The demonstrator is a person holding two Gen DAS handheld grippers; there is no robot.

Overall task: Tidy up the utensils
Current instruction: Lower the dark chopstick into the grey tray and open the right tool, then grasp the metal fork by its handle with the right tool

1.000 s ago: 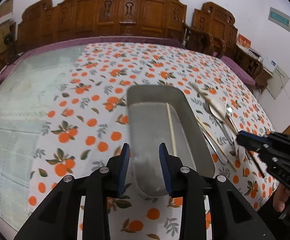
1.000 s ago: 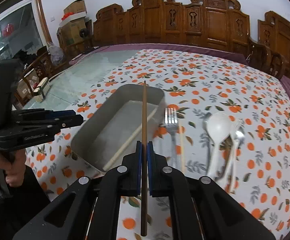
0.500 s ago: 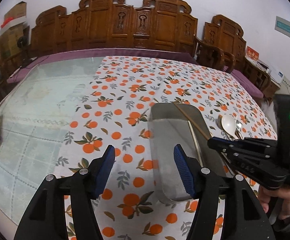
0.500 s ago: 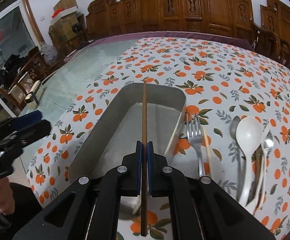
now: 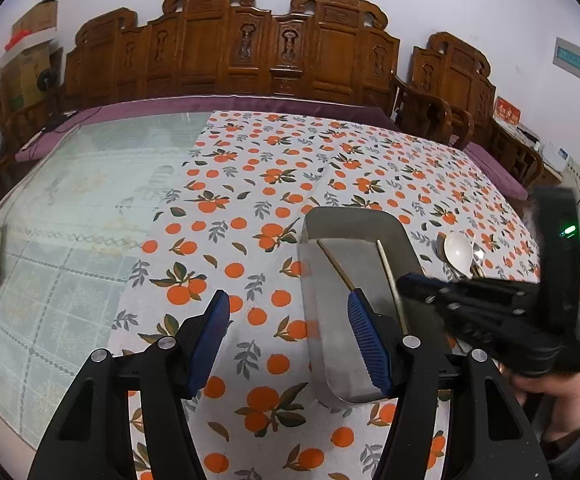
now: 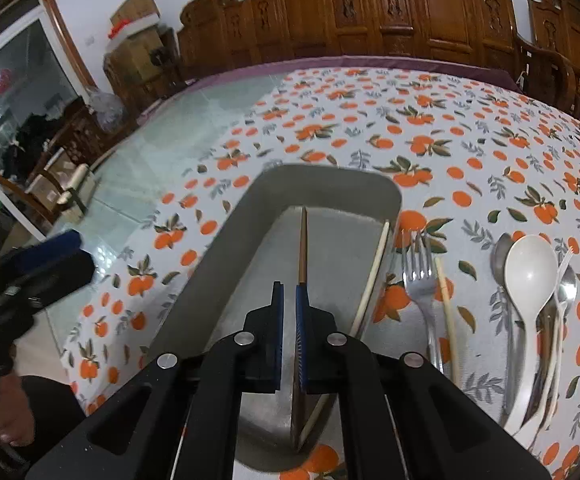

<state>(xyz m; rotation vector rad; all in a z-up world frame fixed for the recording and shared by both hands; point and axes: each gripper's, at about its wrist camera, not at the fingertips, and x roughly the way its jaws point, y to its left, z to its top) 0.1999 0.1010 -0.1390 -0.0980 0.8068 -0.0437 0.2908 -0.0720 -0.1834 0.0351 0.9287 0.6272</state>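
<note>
Since the earlier frame, right gripper (image 6: pixel 289 300) has parted its jaws slightly; the brown chopstick (image 6: pixel 302 246) lies in the tray (image 6: pixel 226 248) beside a pale chopstick (image 6: pixel 372 276). Left gripper (image 5: pixel 288 320) hovers wide open left of the tray (holding nothing). Fork (image 6: pixel 420 276) and spoon (image 6: pixel 528 272) lie on the tablecloth (image 6: pixel 470 152).

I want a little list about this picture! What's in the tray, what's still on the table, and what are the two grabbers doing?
Tray: grey metal tray on the orange-print tablecloth
In tray: dark brown chopstick, pale chopstick
Beside tray: silver fork, another pale chopstick, white plastic spoon
Right gripper: slightly open, brown chopstick between its fingers
Left gripper: open, empty
</note>
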